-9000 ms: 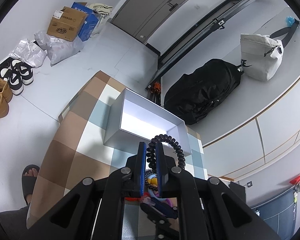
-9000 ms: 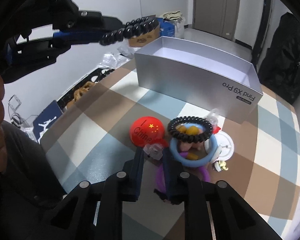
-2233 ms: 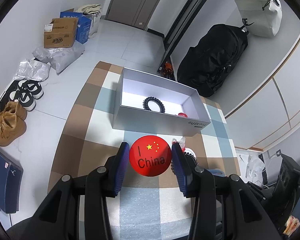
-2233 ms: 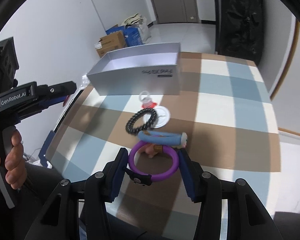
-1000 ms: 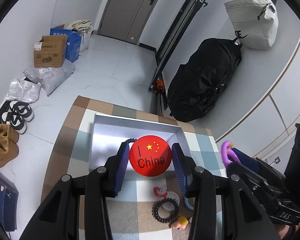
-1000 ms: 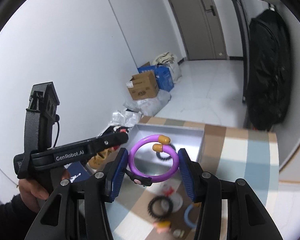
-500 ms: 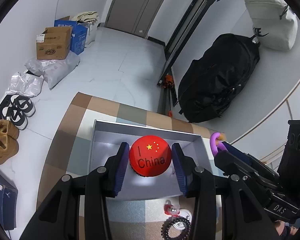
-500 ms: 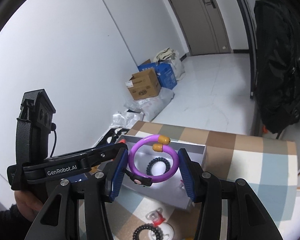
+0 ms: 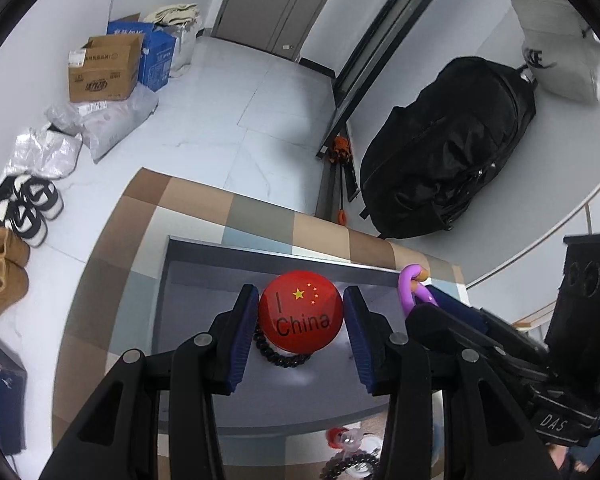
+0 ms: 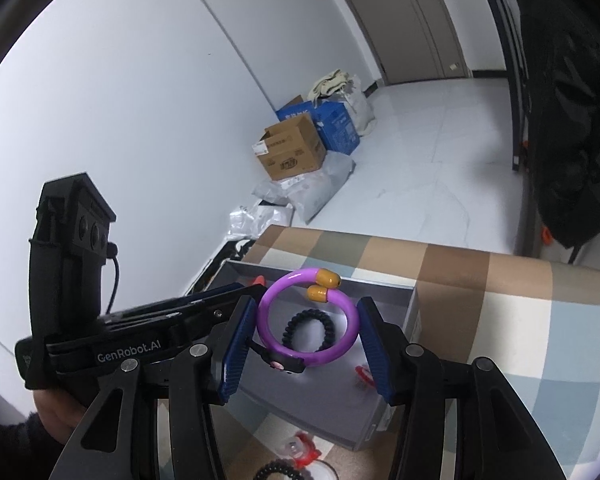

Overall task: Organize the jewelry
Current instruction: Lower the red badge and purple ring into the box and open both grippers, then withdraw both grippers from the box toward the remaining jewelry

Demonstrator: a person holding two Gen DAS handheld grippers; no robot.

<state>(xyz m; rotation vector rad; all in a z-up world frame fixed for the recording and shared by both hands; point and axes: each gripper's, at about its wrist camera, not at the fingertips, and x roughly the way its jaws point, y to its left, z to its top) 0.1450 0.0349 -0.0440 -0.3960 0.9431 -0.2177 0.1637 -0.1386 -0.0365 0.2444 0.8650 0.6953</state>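
Note:
My left gripper [image 9: 301, 312] is shut on a round red "I China" badge [image 9: 301, 317] and holds it above the open grey box [image 9: 204, 412]. A black coiled bracelet [image 9: 282, 358] lies on the box floor under it. My right gripper [image 10: 308, 328] is shut on a purple ring bracelet with orange ends [image 10: 306, 320], also over the box [image 10: 380, 424], where the black bracelet [image 10: 309, 330] and a small red item [image 10: 362, 372] lie. The purple bracelet [image 9: 410, 294] shows at the right in the left wrist view.
The box stands on a checked tablecloth [image 9: 112, 280]. In front of it lie a red and clear trinket [image 9: 342, 438] and another black coiled bracelet [image 9: 352, 464]. On the floor beyond are cardboard boxes [image 9: 104, 68], shoes [image 9: 28, 208] and a black bag [image 9: 444, 148].
Both grippers have carried their items from above the table forward and down over the box. The red badge now hangs low inside it, just above the black bracelet.

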